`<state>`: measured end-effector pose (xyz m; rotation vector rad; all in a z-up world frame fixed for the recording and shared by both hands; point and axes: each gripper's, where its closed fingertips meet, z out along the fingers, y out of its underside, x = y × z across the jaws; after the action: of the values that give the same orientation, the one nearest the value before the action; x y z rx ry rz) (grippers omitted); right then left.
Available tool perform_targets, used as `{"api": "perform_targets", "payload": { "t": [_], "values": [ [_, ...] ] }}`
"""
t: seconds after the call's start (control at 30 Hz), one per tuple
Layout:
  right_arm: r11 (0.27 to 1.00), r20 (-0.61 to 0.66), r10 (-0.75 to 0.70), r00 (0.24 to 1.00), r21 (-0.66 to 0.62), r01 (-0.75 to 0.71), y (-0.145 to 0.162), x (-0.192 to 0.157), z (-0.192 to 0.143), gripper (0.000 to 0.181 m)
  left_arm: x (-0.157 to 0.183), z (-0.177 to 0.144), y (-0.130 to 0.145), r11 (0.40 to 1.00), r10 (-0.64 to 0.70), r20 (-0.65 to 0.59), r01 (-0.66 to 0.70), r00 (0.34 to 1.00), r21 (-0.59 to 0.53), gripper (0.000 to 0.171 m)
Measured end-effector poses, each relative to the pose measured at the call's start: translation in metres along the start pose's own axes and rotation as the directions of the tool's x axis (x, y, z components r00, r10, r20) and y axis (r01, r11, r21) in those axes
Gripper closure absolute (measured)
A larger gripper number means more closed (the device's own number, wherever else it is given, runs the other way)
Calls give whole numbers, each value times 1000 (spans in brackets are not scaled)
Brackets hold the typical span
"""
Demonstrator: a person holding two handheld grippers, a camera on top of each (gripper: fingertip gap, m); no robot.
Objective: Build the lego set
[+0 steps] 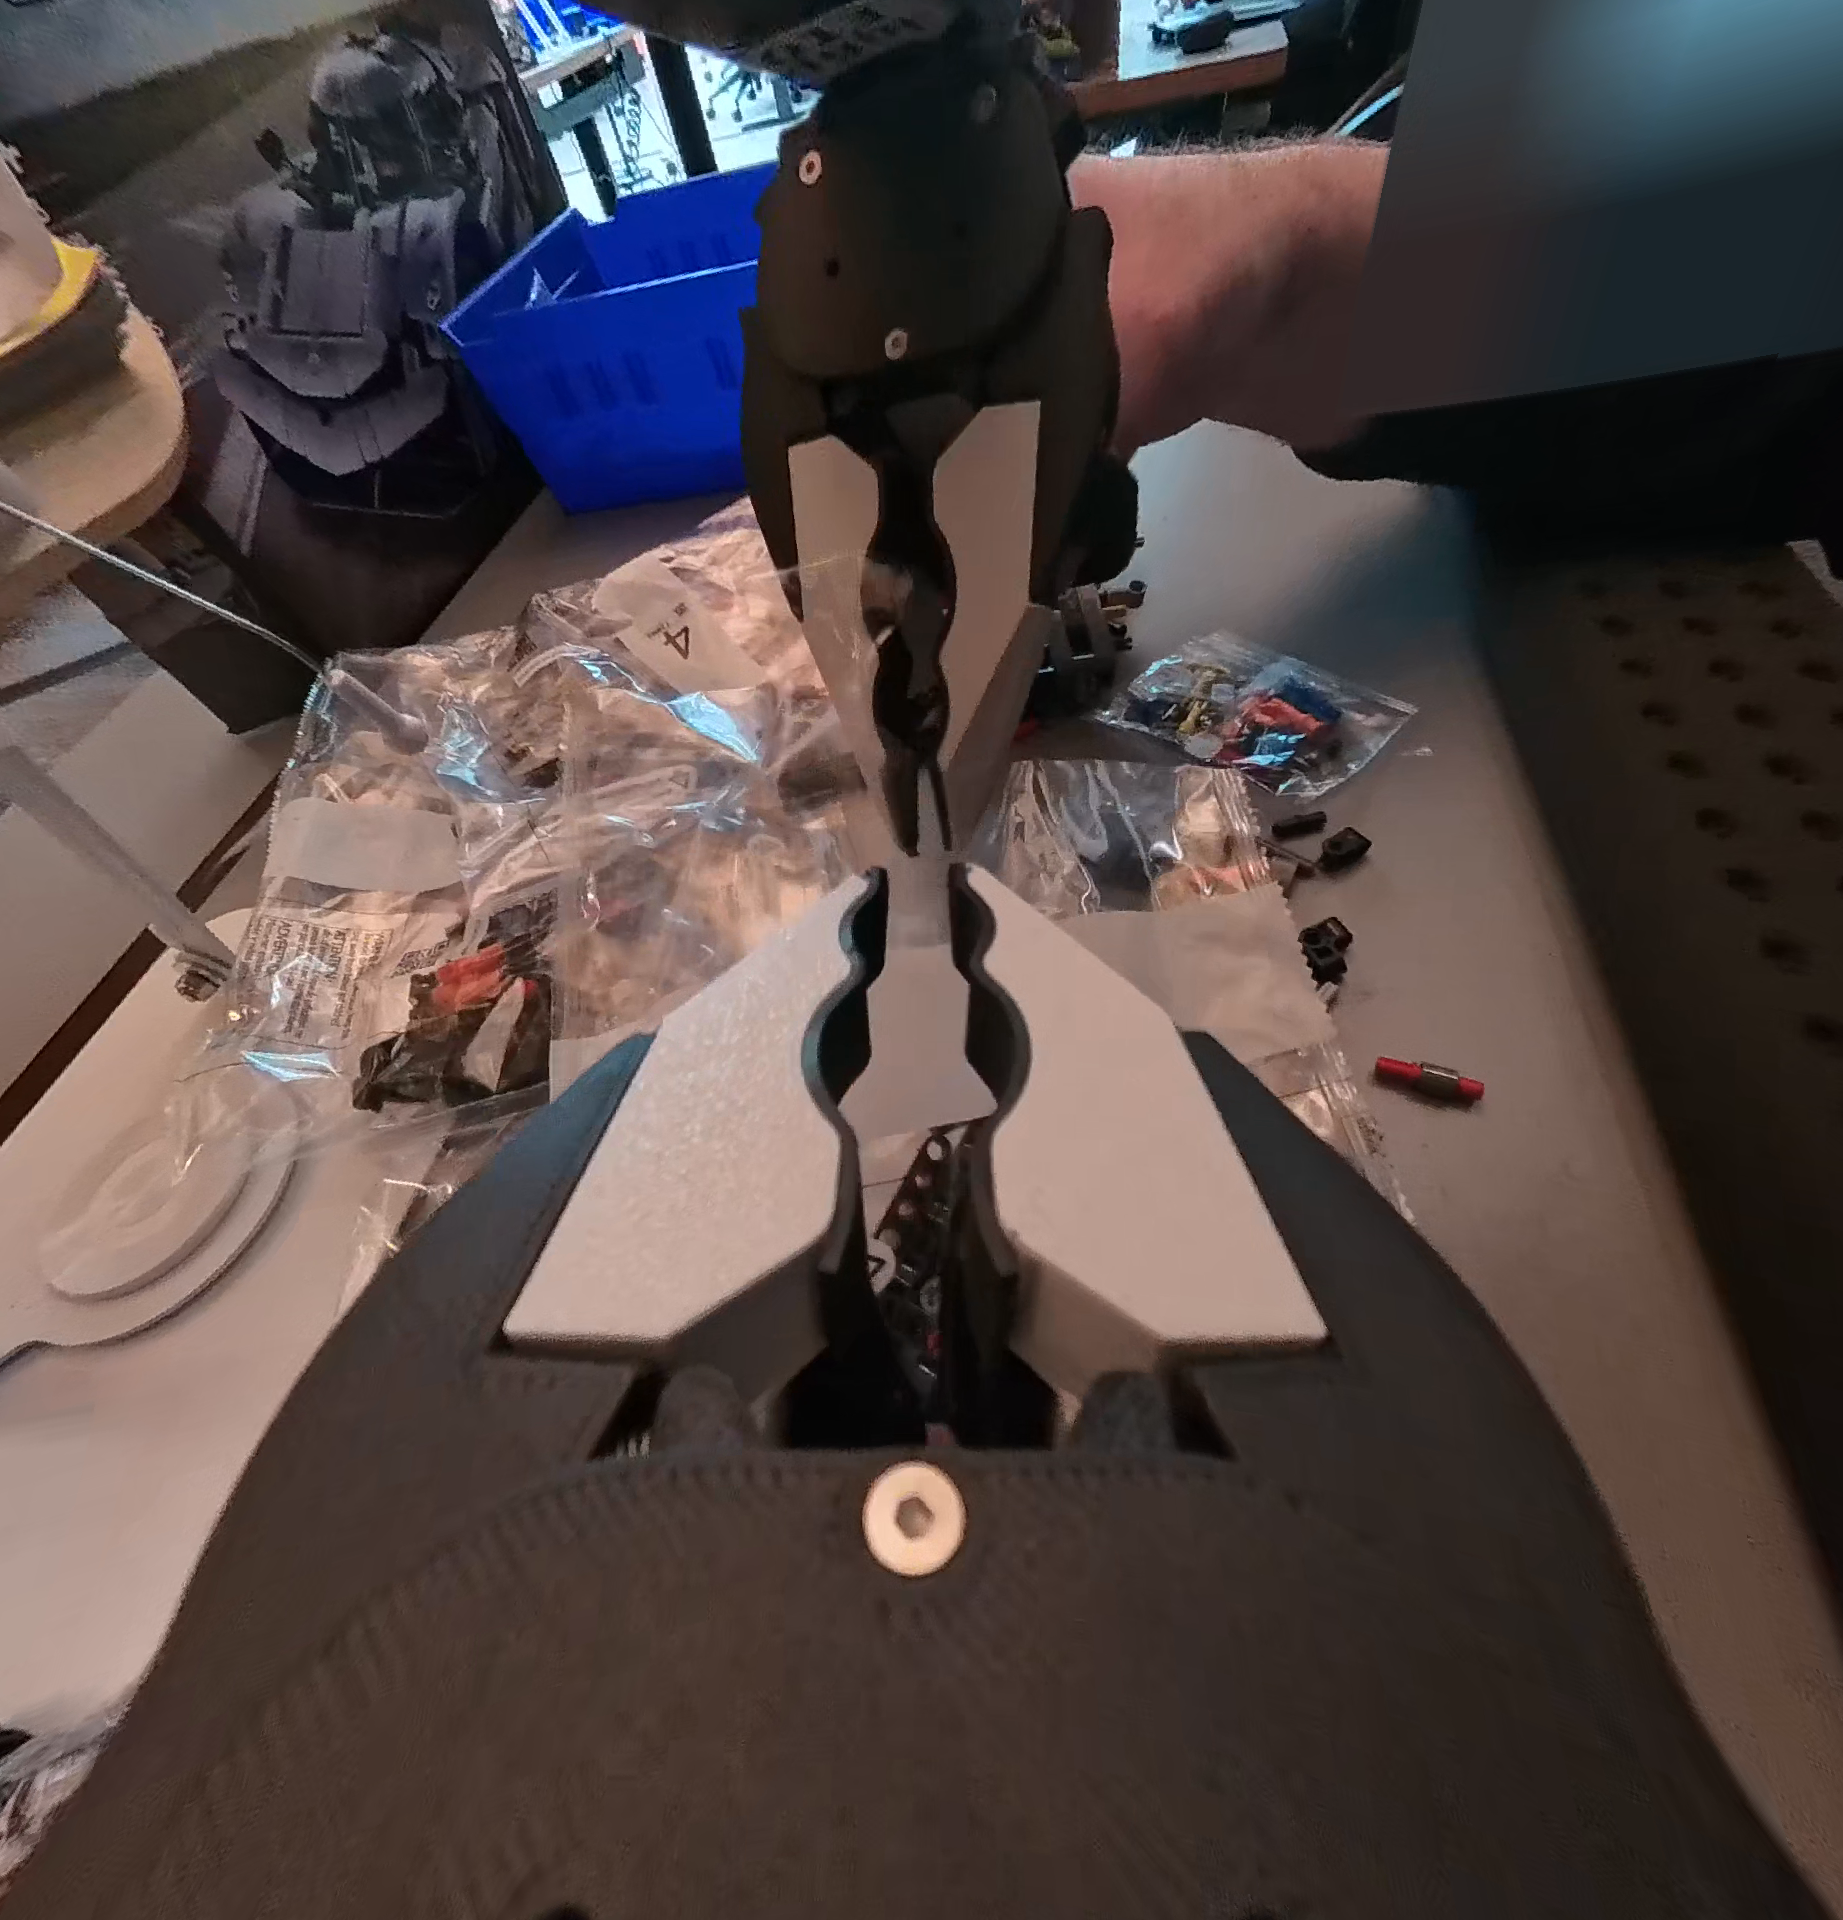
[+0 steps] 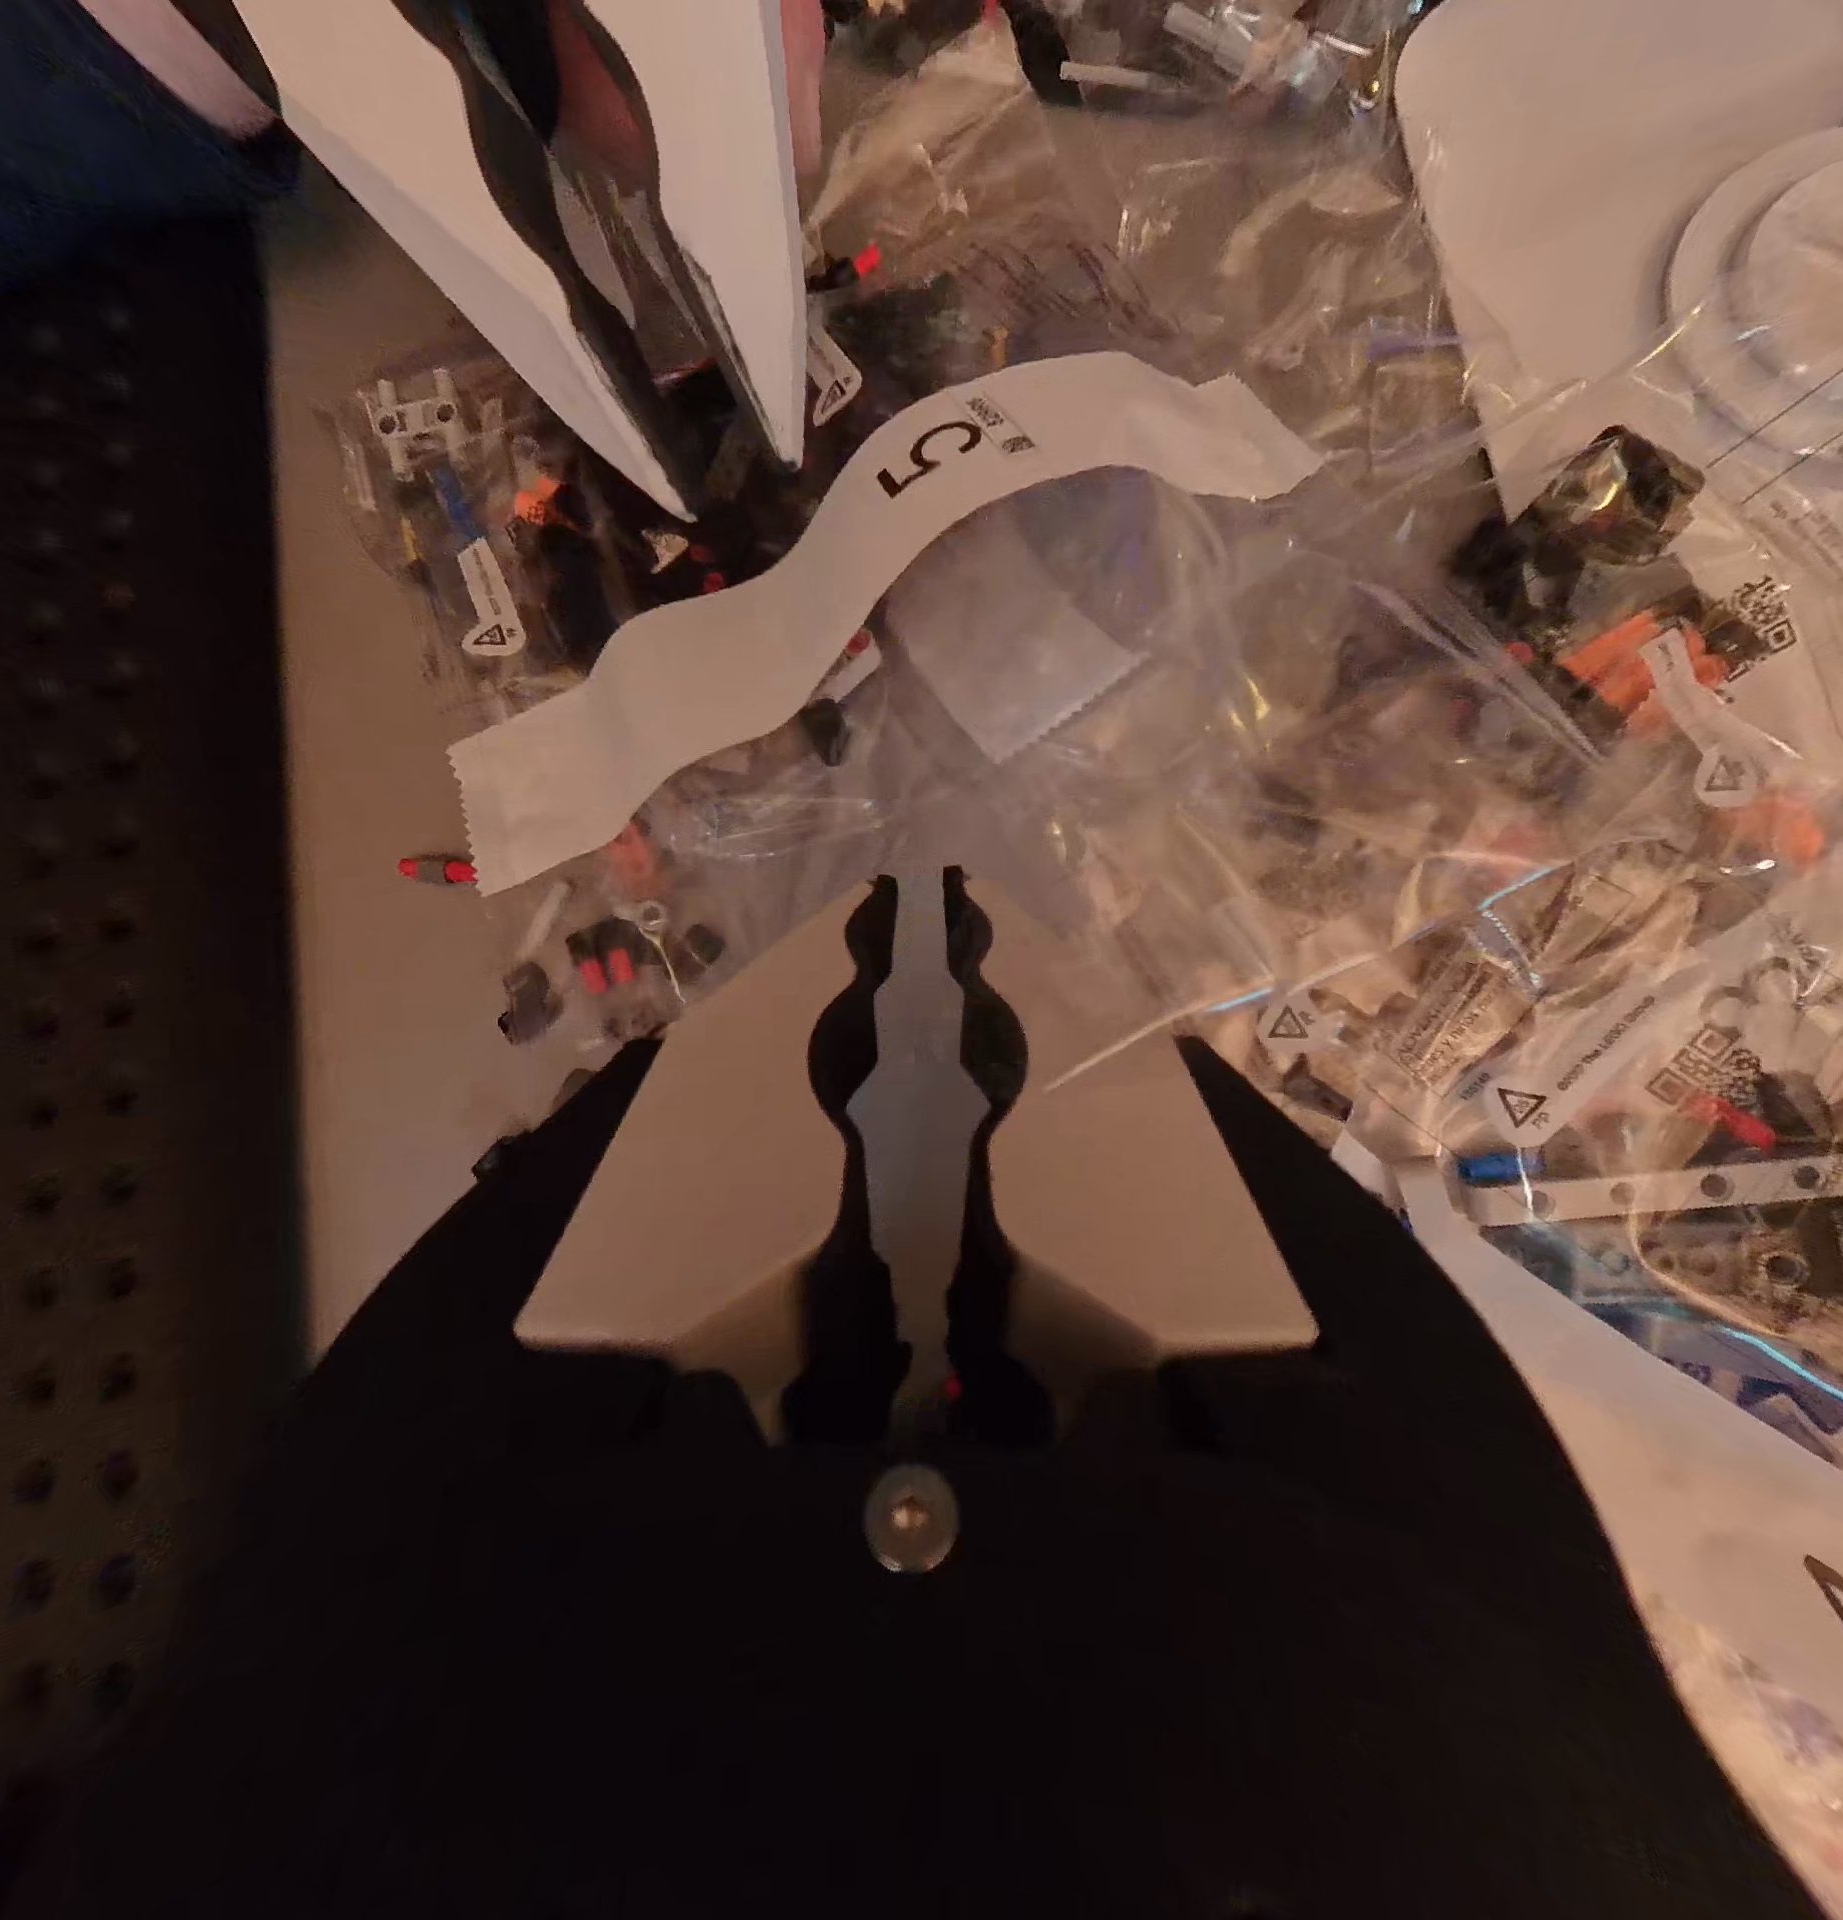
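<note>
Several clear bags of lego parts lie heaped on the grey table [image 1: 1436,1299]. One bag [image 2: 1104,675] has a white paper strip [image 2: 751,644] along its top. My left gripper [image 1: 917,883] hovers over that strip [image 1: 1208,977], jaws a little apart with nothing between the pads. My right gripper [image 1: 922,836] comes down from above, its tips just beyond the left tips. In the right wrist view the right gripper [image 2: 919,878] stands low over the clear film with a narrow gap between its fingertips, and I see no pad pressing on anything. The left gripper [image 2: 740,486] shows at the upper left.
A red and grey pin [image 1: 1428,1081] and black pieces [image 1: 1327,940] lie loose on the right. A small bag of coloured parts [image 1: 1260,712] lies farther back. A blue bin [image 1: 605,353] stands behind. A black perforated mat [image 1: 1727,831] borders the right side. A person's arm [image 1: 1208,281] holds the right gripper. About 7 centimetres separates my left fingertips from my right.
</note>
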<state>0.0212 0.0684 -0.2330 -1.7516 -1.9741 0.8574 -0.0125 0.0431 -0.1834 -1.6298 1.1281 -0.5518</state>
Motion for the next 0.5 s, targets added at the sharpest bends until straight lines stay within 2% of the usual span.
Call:
{"api": "perform_targets", "payload": {
  "t": [0.13, 0.2, 0.43, 0.5],
  "values": [
    [1000, -5, 0, 1000, -1, 0, 1, 1, 0, 174, -1, -1, 9, 998, -3, 4, 3, 1000, -56, 156],
    [1000, 1, -4, 1000, -5, 4, 2, 1, -1, 174, -3, -1, 20, 992, 8, 22, -5, 1000, -130, 154],
    [999, 42, -31, 999, -43, 33, 10, -7, -1, 175, 16, -2, 41, 965, -54, -71, 34, 996, -258, 139],
    [998, 52, -38, 998, -52, 41, 12, -10, 1, 175, 19, 1, 54, 948, -37, -84, 9, 996, -318, 135]
  ]
}}
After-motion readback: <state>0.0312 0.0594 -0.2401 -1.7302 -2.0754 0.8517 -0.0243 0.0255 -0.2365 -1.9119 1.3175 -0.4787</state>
